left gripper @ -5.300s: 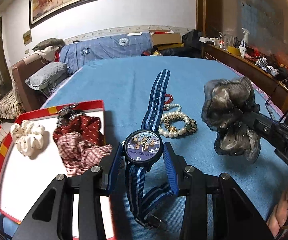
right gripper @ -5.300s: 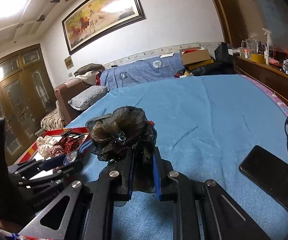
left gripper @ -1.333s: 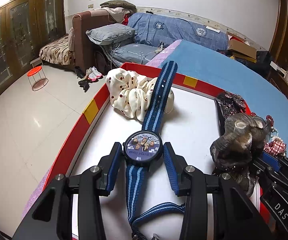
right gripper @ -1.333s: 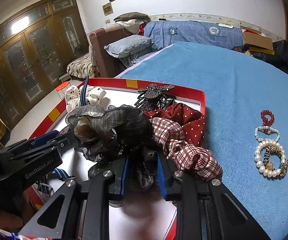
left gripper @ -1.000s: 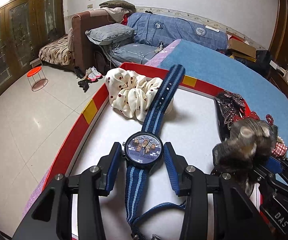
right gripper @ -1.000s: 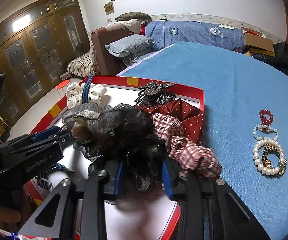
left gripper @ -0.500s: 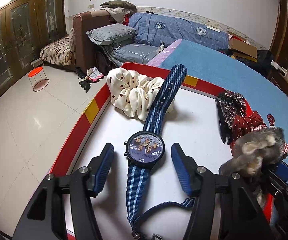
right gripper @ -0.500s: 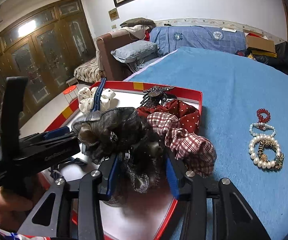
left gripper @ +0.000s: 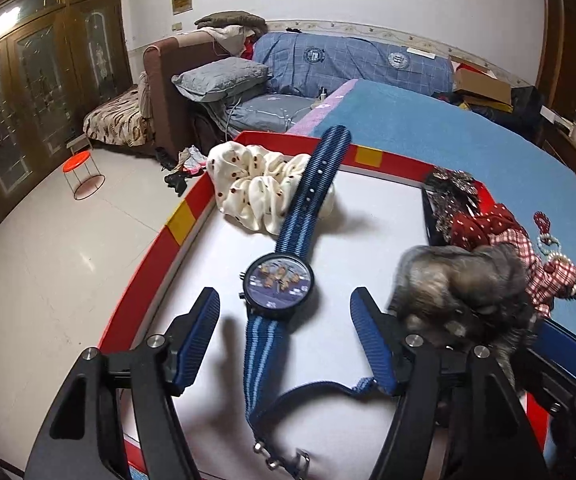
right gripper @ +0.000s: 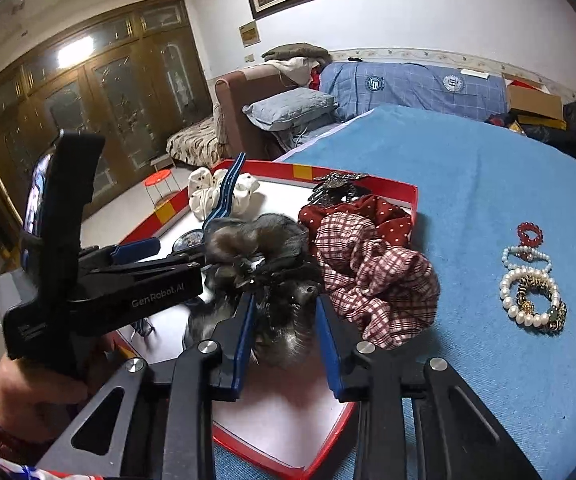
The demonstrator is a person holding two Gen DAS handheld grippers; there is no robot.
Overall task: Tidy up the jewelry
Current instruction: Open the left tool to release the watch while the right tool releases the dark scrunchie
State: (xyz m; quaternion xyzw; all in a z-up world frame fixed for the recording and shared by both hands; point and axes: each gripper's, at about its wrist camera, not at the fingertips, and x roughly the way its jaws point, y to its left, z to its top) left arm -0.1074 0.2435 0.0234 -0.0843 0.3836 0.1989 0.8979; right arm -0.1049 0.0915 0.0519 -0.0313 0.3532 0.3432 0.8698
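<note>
A blue-strapped watch (left gripper: 279, 282) lies flat on the white floor of the red-rimmed tray (left gripper: 139, 280), its strap resting over a cream dotted scrunchie (left gripper: 255, 192). My left gripper (left gripper: 283, 298) is open and its jaws are still opening; the watch lies between the fingers with clear gaps on both sides. A dark gauzy scrunchie (right gripper: 259, 240) is blurred over the tray's near part. My right gripper (right gripper: 285, 304) is closing on it, and the fabric fills the space between the pads. In the left wrist view the dark scrunchie (left gripper: 464, 280) sits just right of my right finger.
A red dotted scrunchie (right gripper: 372, 212), a checked scrunchie (right gripper: 372, 276) and a dark hair clip (right gripper: 336, 186) fill the tray's right side. Pearl and bead bracelets (right gripper: 532, 292) and a red bead ring (right gripper: 530, 234) lie on the blue cloth (right gripper: 488, 180). Floor drops off left of the tray.
The left jaws have spread and let go of the watch, which now rests on the tray. The right jaws widened, then narrowed again around the dark scrunchie, which shifted slightly.
</note>
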